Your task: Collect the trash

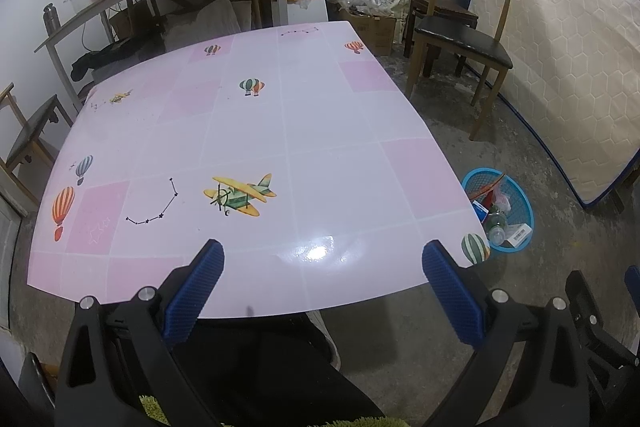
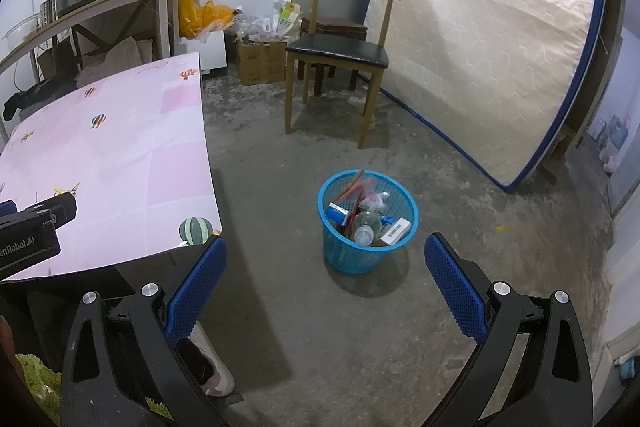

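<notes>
Both blue-padded grippers, left [image 1: 322,259] and right [image 2: 324,255], gape wide, holding nothing; the round blue plastic mesh basket [image 2: 404,203] holds a clear plastic bottle [image 2: 366,225].

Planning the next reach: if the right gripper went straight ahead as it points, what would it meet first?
Probably the blue basket of trash on the floor; the right gripper is open with nothing between, though depth is uncertain.
</notes>
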